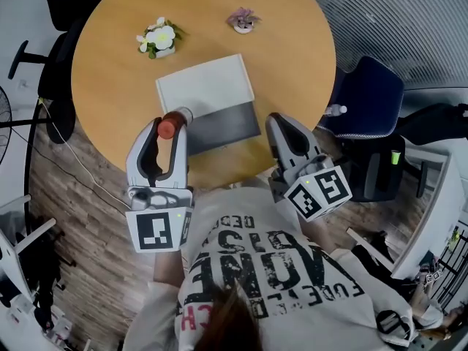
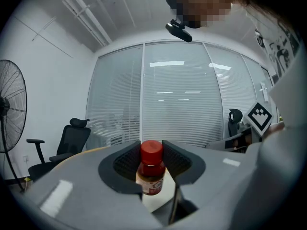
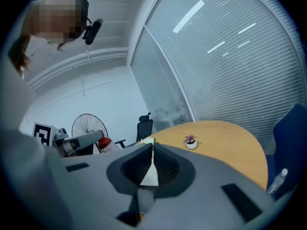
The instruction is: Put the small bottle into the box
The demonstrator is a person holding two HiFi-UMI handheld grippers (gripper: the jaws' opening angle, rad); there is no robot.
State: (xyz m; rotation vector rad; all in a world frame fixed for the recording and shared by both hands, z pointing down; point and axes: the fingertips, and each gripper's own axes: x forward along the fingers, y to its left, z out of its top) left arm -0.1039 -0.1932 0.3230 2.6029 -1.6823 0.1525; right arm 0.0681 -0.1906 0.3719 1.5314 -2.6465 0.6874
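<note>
Left gripper (image 1: 172, 120), held near level over the near edge of the round surface (image 1: 117, 72), gripped the red-capped small bottle (image 2: 152, 169) just short of the white-and-grey box (image 1: 207, 86), contents indiscernible; right gripper (image 1: 280, 121) hovered alongside, jaws closed together.

I count: left gripper (image 1: 178, 119) + right gripper (image 1: 277, 120) = 2 | red-capped bottle (image 1: 167, 127) + clear bottle (image 1: 335, 110) = 2 | box (image 1: 207, 86) 1 | white-flowered pot (image 1: 159, 39) + purple pot (image 1: 243, 20) = 2 | table (image 1: 110, 86) 1 | blue chair (image 1: 369, 86) 1 | fan (image 2: 12, 104) 1
</note>
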